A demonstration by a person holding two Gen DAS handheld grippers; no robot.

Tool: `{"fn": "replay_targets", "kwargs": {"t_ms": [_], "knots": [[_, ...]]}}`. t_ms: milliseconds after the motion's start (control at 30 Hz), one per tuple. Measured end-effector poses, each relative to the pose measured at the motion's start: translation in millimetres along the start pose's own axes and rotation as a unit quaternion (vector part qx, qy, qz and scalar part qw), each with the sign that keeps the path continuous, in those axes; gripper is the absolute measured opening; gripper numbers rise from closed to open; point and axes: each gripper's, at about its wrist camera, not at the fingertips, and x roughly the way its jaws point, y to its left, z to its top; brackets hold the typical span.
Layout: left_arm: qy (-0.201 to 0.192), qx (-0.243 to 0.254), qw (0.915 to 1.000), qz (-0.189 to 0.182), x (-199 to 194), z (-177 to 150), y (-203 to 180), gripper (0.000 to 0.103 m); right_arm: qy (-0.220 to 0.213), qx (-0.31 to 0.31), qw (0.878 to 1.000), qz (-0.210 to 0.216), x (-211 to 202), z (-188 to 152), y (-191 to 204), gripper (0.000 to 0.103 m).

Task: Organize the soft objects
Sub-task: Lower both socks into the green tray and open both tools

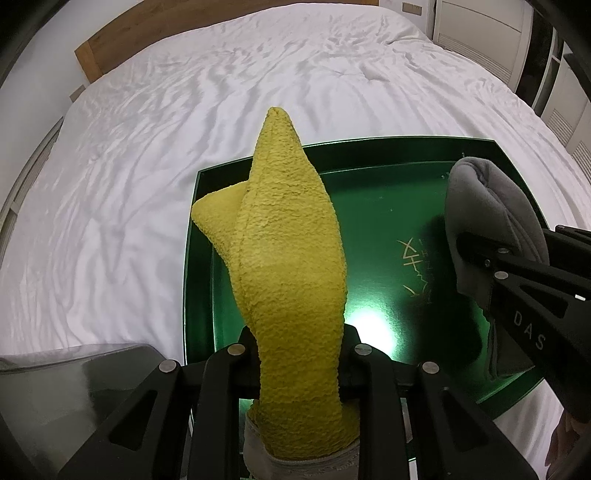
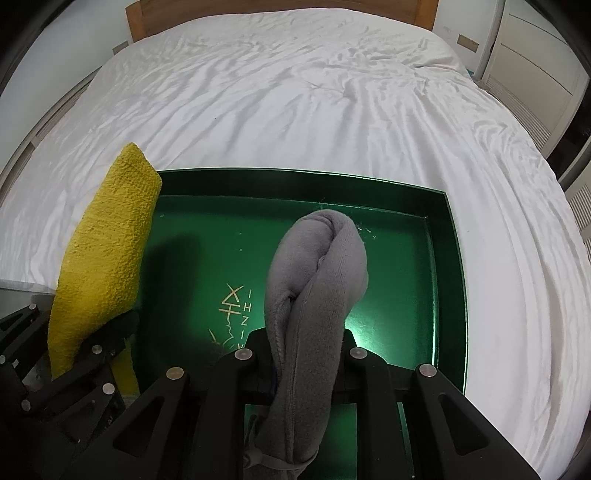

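Observation:
My left gripper [image 1: 299,339] is shut on a fuzzy yellow sock [image 1: 288,240], which stands up between its jaws over the left part of a shiny green tray [image 1: 388,221]. In the right wrist view, my right gripper [image 2: 303,338] is shut on a grey fleece sock [image 2: 317,266], folded over at its far end, above the middle of the green tray [image 2: 221,240]. The two grippers sit side by side over the tray: the right gripper [image 1: 476,258] with the grey sock [image 1: 491,199] shows at the right of the left wrist view, and the left gripper [image 2: 110,332] with the yellow sock [image 2: 107,236] at the left of the right wrist view.
The tray lies on a bed with a wrinkled white sheet [image 2: 314,92], near its front edge. A wooden headboard [image 2: 147,18] runs along the far end. White cabinets [image 2: 535,74] stand to the right of the bed. Gold lettering [image 2: 236,314] marks the tray floor.

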Motion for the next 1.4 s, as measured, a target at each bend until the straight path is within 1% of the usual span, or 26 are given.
{"fn": "replay_targets", "kwargs": {"t_ms": [233,367,533,667,800,967,1133,1233,1267,1333,1400], "knots": [[0.003,-0.001,1.0,0.0,4.8,0.6,1.2,0.02,0.002,-0.006,1.0,-0.001,5.8,5.9,3.6,0.019],[0.004,0.0,1.0,-0.001,7.9,0.4,3.0,0.02,0.0,-0.015,1.0,-0.006,8.4,8.2,6.7,0.021],[0.005,-0.002,1.0,0.004,10.9,1.2,4.8,0.021,-0.002,-0.029,1.0,-0.012,10.5,10.0,10.7,0.022],[0.005,0.0,0.9999,0.009,11.7,2.7,6.0,0.025,-0.001,-0.044,0.999,-0.016,10.3,10.3,7.8,0.025],[0.006,0.003,0.9999,0.013,11.6,2.3,5.9,0.026,-0.002,-0.058,0.998,-0.028,8.8,9.4,4.3,0.025],[0.009,0.0,0.9998,0.019,12.5,3.3,9.0,0.036,-0.002,-0.065,0.997,-0.046,6.2,7.2,-4.6,0.027],[0.013,0.0,0.9996,0.025,12.8,4.4,12.4,0.037,0.003,-0.083,0.995,-0.061,4.0,6.3,-11.1,0.033],[0.015,-0.002,0.9995,0.027,13.2,4.9,12.9,0.04,0.004,-0.086,0.994,-0.064,2.6,5.8,-14.8,0.037],[0.014,-0.002,0.9995,0.03,13.2,5.2,13.1,0.041,0.003,-0.086,0.994,-0.064,1.9,5.5,-15.4,0.042],[0.013,-0.001,0.9994,0.031,12.7,5.2,12.9,0.041,0.002,-0.086,0.994,-0.063,-0.3,4.6,-15.4,0.047],[0.012,-0.001,0.9994,0.033,12.7,4.2,13.1,0.041,0.002,-0.085,0.995,-0.061,-0.7,3.5,-16.2,0.047]]}}
